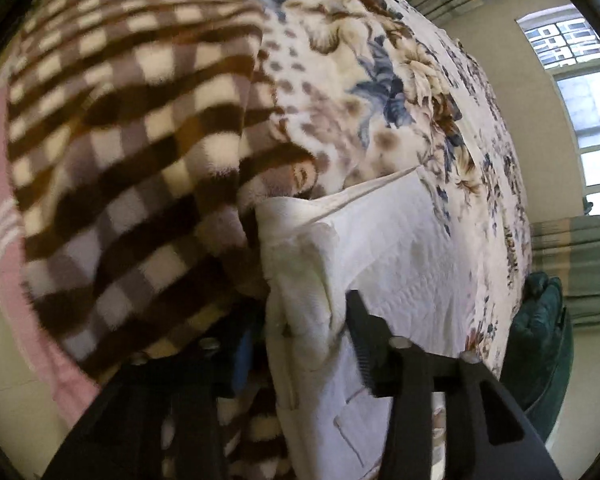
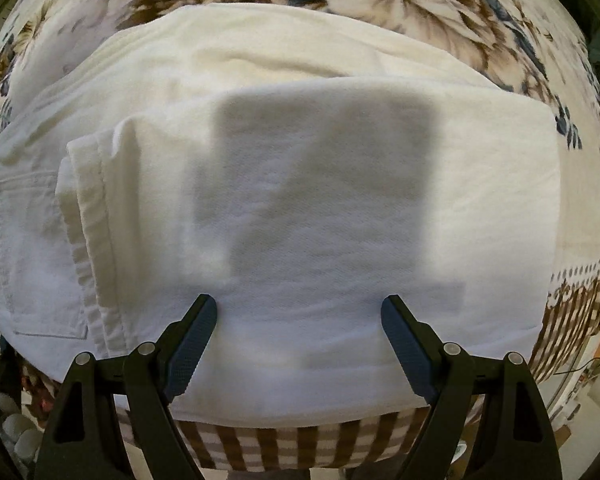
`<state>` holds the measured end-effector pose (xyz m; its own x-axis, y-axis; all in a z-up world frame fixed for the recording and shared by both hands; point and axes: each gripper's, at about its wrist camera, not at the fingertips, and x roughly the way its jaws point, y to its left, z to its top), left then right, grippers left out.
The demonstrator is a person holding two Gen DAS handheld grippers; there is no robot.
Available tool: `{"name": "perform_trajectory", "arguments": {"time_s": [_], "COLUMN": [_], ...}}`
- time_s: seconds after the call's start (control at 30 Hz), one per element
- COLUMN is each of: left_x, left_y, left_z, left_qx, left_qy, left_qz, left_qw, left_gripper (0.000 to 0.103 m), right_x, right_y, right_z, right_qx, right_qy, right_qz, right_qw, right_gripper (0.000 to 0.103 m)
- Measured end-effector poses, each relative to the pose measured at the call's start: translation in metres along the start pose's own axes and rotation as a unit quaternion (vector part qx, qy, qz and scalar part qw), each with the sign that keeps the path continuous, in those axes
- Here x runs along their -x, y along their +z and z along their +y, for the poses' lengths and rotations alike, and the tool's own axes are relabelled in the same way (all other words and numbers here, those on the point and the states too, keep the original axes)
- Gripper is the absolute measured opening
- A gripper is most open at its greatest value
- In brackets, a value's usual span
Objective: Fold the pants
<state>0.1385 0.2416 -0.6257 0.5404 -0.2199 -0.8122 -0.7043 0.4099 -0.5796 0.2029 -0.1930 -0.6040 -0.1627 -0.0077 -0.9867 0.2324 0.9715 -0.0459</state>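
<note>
White pants [image 2: 300, 208] lie folded on a flowered bedspread [image 2: 420, 4], legs doubled over, with the hem [image 2: 88, 240] at the left. My right gripper [image 2: 298, 320] is open, its jaws wide apart just above the near edge of the pants, casting a shadow on them. In the left wrist view the pants [image 1: 400, 264] lie flat at the right while a bunched part [image 1: 300, 280] rises between the jaws of my left gripper [image 1: 300, 344]. Its right finger [image 1: 360, 332] presses the cloth; the left finger is mostly hidden behind the fabric.
A brown and cream checked blanket [image 1: 120, 160] fills the left of the left wrist view and shows under the pants' near edge [image 2: 300, 444]. A dark green object [image 1: 540, 340] sits beside the bed. A window [image 1: 592, 120] and green curtains [image 1: 580, 260] are at the right.
</note>
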Motion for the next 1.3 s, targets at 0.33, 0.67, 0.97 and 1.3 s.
{"name": "perform_trajectory", "arguments": {"time_s": [0.33,0.67,0.97,1.3], "left_x": [0.024,0.038,-0.013,0.013], "left_y": [-0.002,-0.019,0.002,-0.001], "left_z": [-0.018,-0.037,-0.008,-0.058], "left_qx": [-0.007,-0.029,0.006,-0.104], "left_qy": [-0.045,-0.037,-0.004,0.013], "left_qz": [-0.012,-0.013,0.011,-0.046], "left_qw": [0.9989,0.9988,0.9999,0.9934], "left_gripper": [0.055,0.055,0.055,0.015], "right_x": [-0.016,-0.025,-0.025,-0.031], "right_y": [0.001,0.007,0.010,0.011], "right_z": [0.001,-0.021,-0.021,-0.024], "right_qx": [-0.008,-0.010,-0.012,-0.010], "right_qy": [0.013,0.018,0.016,0.022], "right_qz": [0.005,0.009,0.013,0.011], "right_qw": [1.000,1.000,1.000,1.000], "right_gripper": [0.087,0.088,0.089,0.089]}}
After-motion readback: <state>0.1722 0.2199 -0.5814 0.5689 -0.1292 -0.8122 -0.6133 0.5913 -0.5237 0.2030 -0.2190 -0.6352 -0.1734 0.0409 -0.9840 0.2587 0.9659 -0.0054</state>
